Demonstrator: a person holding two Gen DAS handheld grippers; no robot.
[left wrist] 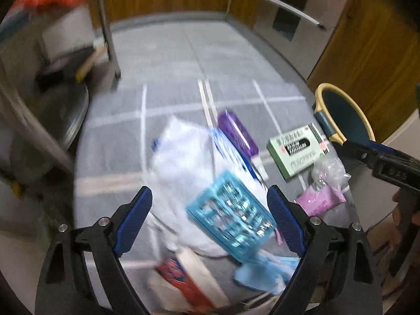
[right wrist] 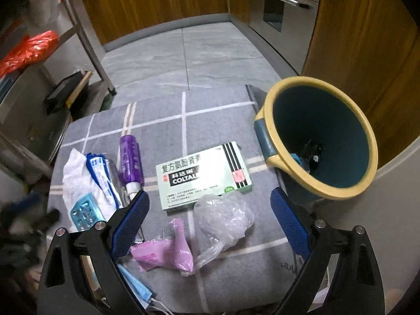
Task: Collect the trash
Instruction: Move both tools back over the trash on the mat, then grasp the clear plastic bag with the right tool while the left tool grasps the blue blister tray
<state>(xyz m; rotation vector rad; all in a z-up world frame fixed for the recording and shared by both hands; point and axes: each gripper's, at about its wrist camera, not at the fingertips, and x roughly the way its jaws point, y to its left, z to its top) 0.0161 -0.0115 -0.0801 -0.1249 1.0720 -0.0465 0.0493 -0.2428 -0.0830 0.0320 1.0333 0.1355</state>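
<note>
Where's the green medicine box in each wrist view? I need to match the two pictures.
Left wrist: green box lies right of centre on the grey mat, beyond the right finger of the open left gripper.
Right wrist: green box lies at centre, just beyond the open right gripper.
Shared landmark: the yellow-rimmed bin, to the box's right in both views.
</note>
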